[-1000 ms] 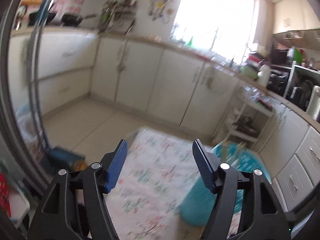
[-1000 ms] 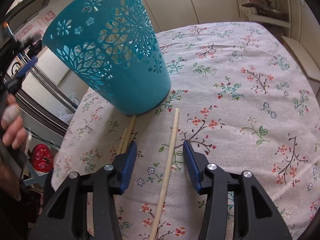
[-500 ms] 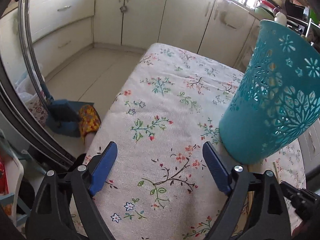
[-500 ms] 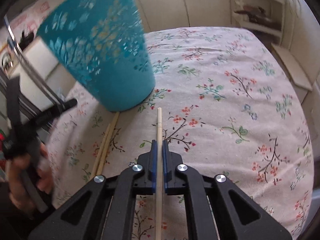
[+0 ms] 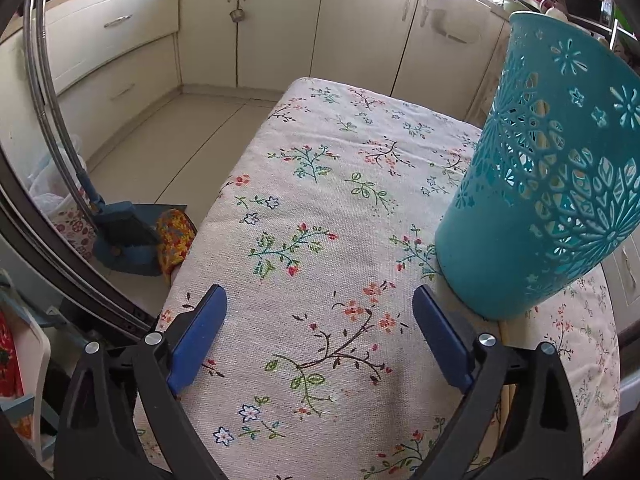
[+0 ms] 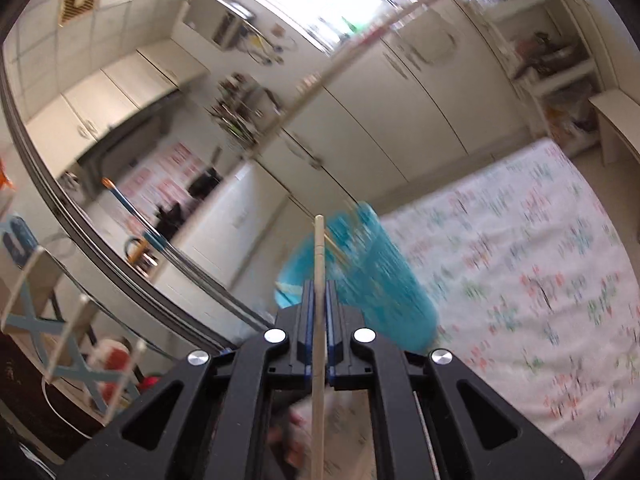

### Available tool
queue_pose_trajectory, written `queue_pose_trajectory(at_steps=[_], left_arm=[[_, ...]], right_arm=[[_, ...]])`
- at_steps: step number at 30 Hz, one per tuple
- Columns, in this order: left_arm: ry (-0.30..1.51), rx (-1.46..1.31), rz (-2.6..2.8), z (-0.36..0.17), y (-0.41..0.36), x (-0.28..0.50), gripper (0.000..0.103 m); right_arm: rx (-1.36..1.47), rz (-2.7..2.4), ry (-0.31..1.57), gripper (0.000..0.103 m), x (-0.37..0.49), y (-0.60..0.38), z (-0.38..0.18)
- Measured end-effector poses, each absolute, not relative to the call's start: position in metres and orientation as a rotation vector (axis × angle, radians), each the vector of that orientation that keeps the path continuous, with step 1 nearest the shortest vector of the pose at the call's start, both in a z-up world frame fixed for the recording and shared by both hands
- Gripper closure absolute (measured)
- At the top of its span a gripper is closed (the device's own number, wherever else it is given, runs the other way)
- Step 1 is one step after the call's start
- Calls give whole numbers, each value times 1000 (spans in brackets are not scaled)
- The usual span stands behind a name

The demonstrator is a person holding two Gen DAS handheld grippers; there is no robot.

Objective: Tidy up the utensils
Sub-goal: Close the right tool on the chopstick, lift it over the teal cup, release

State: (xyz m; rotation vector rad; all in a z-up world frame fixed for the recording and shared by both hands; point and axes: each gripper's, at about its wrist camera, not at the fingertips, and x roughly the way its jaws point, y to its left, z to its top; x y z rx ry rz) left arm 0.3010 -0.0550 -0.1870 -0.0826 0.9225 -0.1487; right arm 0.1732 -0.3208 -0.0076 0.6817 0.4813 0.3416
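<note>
right gripper (image 6: 316, 312): jaws closed flat on one wooden chopstick (image 6: 318, 264), which runs straight out between the pads and ends above the teal holder (image 6: 384, 292). the holder lies at about one o'clock from the jaws, blurred; pale sticks appear to lean inside its mouth, so some sorting looks done.

left gripper (image 5: 320, 336): jaws have just been opening and stand wide, nothing between them, only the floral tablecloth (image 5: 320, 168) below. the holder stands at two o'clock, just beyond the right pad (image 5: 440, 340).

a further pale stick (image 5: 505, 334) shows at the holder's foot, on the cloth.

judgement: one chopstick in hand awaiting deposit, at least one more left to collect.
</note>
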Motion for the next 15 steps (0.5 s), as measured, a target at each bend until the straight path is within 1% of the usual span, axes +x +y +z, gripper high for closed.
queue_pose_trajectory(at_steps=[3,6,11,15], left_arm=[[924,-75,-146,-187,-56,301,12],[924,-78,-147,-187,-57,301,12],[924,-79,-147,-187,-57,301,12],[923,-83,-152,-187,-57,302,11]], right_arm=[[652,320,367,97,200,-306,26],[594,241,286,97,223,-292,39],[478,29,242,97,260,-275,20],[432,14,326,96,270,-272,-7]])
